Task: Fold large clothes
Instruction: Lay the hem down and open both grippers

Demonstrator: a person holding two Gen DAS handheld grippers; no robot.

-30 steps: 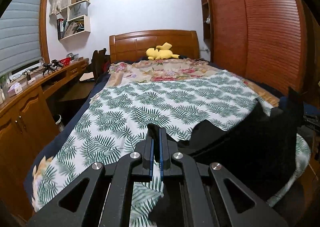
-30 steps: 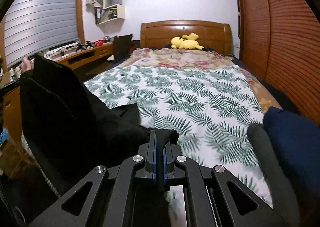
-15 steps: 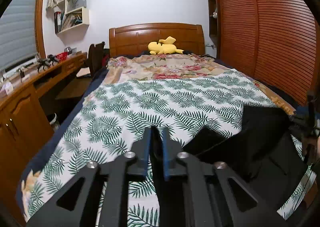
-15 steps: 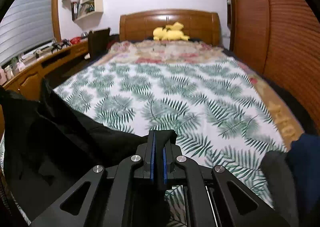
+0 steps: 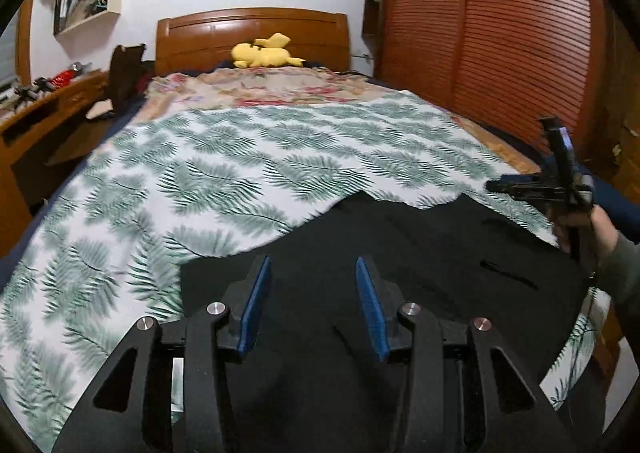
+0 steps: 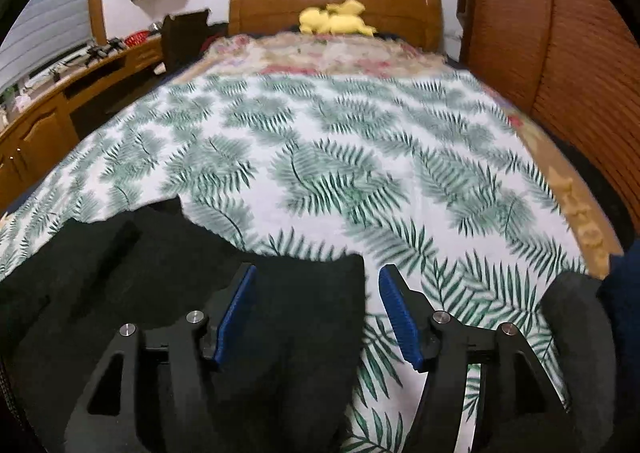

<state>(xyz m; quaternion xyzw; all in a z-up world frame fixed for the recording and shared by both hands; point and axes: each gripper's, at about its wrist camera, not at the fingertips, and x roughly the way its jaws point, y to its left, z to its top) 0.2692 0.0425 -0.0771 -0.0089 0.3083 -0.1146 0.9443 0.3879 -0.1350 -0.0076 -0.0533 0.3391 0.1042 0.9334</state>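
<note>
A large black garment (image 5: 420, 261) lies spread flat on the near end of the bed's leaf-print sheet (image 5: 240, 173). It also shows in the right wrist view (image 6: 160, 261). My left gripper (image 5: 314, 273) is open and empty, just above the garment's near left part. My right gripper (image 6: 316, 281) is open and empty over the garment's right edge. The right gripper also shows at the right of the left wrist view (image 5: 560, 173), held by a hand.
A yellow plush toy (image 5: 264, 55) lies by the wooden headboard (image 5: 252, 33). A wooden desk (image 5: 40, 113) runs along the left. A slatted wardrobe (image 5: 500, 33) stands on the right. Dark blue and grey clothing (image 6: 592, 317) lies at the bed's right corner.
Both grippers held the black garment up, then lowered it onto the sheet. Both have opened and let go. The garment now lies flat.
</note>
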